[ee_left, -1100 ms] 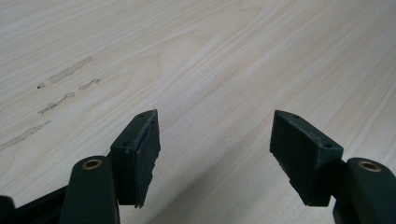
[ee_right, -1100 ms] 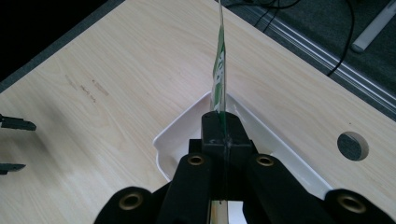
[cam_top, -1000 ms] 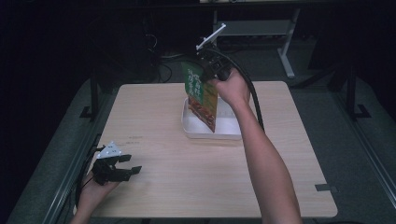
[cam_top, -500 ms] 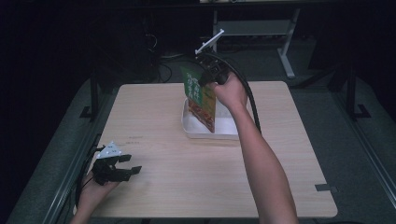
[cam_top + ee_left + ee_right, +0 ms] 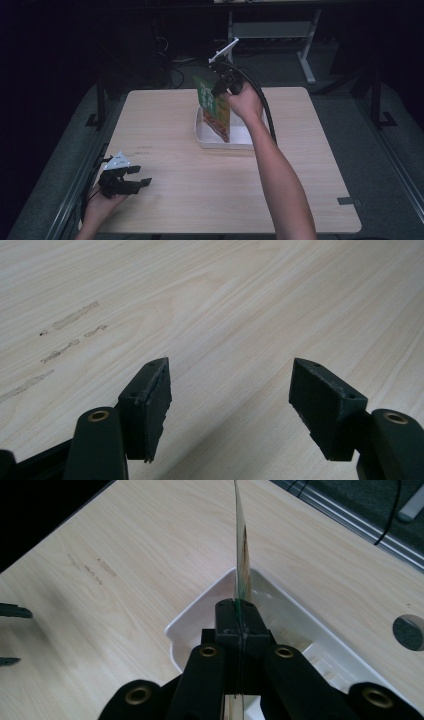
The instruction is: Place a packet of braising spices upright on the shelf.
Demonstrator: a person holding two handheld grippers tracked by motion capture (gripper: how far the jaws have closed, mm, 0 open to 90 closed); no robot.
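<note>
Little has moved: your right gripper [image 5: 239, 611] still pinches the packet [image 5: 214, 107] over the white tray [image 5: 240, 142] | left gripper [image 5: 230, 395] gapes, idle | thin, floppy, light; hold its top edge.

packet [image 5: 214, 104] over tray [image 5: 235, 140], tray mid-table [image 5: 300, 165]

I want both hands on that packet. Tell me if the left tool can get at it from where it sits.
Probably not as things stand. The left tool rests open at the table's near left corner, while the packet hangs from the right tool over the white tray far across. Nothing blocks the way; the arm must travel.
</note>
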